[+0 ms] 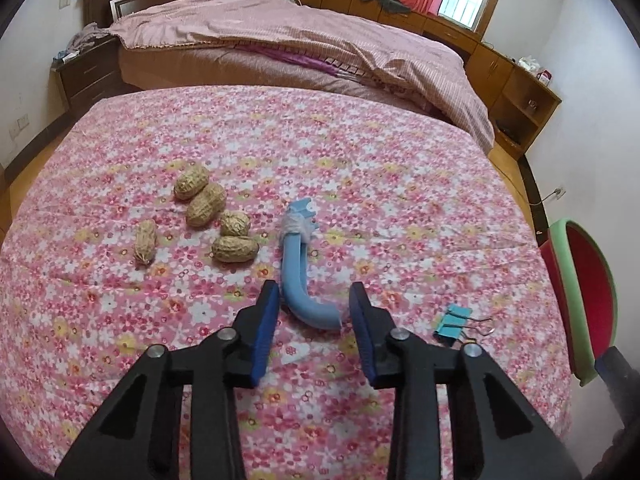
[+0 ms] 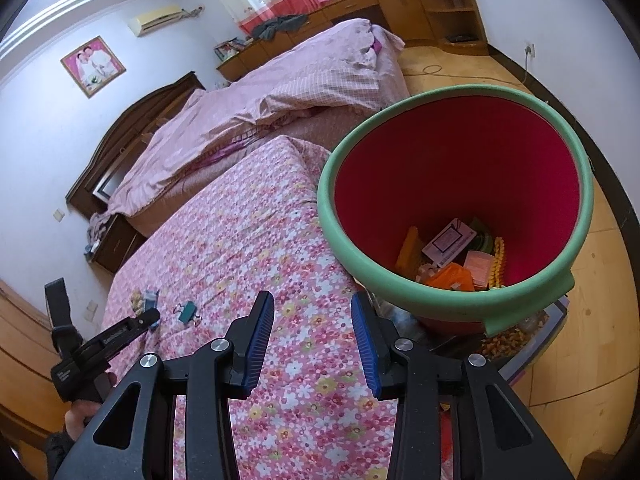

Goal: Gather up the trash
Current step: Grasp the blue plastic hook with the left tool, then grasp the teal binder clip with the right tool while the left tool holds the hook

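In the left wrist view my left gripper (image 1: 314, 294) is open, its jaws on either side of the near end of a bent light-blue plastic piece (image 1: 298, 270) lying on the pink floral cloth (image 1: 360, 152). Several peanuts (image 1: 206, 204) lie to its left, a teal binder clip (image 1: 456, 325) to its right. In the right wrist view my right gripper (image 2: 313, 304) is open and empty over the cloth's edge, beside a red bin with a green rim (image 2: 460, 200) that holds paper and plastic scraps (image 2: 456, 256). The left gripper (image 2: 136, 322) shows far left there.
A bed with a pink quilt (image 1: 304, 40) lies behind the cloth-covered surface. Wooden cabinets (image 1: 500, 64) line the far wall. The bin (image 1: 576, 292) stands off the surface's right edge. Wooden floor (image 2: 580, 340) lies beyond it.
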`<state>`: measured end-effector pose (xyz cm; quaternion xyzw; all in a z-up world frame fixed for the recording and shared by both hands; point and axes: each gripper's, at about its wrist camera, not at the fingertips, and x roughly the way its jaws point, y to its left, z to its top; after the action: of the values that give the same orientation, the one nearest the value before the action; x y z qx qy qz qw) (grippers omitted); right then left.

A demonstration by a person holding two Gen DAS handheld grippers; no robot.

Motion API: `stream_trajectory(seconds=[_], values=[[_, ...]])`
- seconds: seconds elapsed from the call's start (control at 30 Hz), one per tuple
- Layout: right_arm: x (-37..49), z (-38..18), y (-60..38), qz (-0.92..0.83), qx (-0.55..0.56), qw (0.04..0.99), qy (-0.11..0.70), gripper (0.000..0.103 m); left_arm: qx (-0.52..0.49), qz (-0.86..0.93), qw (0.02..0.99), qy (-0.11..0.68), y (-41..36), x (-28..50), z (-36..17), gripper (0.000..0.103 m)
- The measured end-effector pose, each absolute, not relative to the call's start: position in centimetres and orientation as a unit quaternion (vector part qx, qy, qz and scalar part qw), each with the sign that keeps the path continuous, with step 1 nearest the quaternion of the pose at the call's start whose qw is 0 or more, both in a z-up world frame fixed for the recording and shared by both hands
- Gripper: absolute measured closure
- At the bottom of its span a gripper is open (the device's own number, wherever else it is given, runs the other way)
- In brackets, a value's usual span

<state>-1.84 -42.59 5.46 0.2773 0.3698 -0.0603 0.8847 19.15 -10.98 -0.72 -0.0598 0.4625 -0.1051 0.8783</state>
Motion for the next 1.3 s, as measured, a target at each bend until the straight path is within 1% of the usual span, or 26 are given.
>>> stream_trajectory(seconds=[0.07,0.23,0.7,1.1,1.17,1.2,1.23,1.3], values=[[-1.7,5.3,-42.6,-0.06,0.277,0.884,0.372,0.062,-0.056,-0.105,0.88,0.46,-11.0,19.1,-0.8,0.073],[-1.4,5.2,-42.1,-0.053,0.277,0.882,0.376,0.062,-0.045,-0.11,0.881,0.458,-11.4,19.2,-1.0,0.074],[0.4,5.8,-38.2,-0.015,0.241,0.888,0.391,0.062,-0.1,-0.138,0.88,0.444,-7.9,15.5,1.1,0.074],[5.6,4.5,-31.4,0.062,0.167,0.873,0.454,0.062,-0.107,-0.111,0.895,0.419,-4.0,14.0,2.6,0.074],[6.5,4.0,-30.6,0.067,0.155,0.87,0.463,0.058,-0.112,-0.108,0.895,0.418,-3.3,13.9,2.5,0.074],[7.0,3.8,-30.1,0.068,0.147,0.869,0.467,0.05,-0.114,-0.106,0.895,0.418,-3.0,13.8,2.5,0.074],[7.5,3.4,-29.6,0.068,0.14,0.867,0.473,0.047,-0.115,-0.104,0.895,0.418,-2.7,13.8,2.4,0.074],[8.5,2.8,-28.8,0.071,0.126,0.864,0.482,0.047,-0.117,-0.101,0.895,0.418,-2.1,13.7,2.4,0.074]])
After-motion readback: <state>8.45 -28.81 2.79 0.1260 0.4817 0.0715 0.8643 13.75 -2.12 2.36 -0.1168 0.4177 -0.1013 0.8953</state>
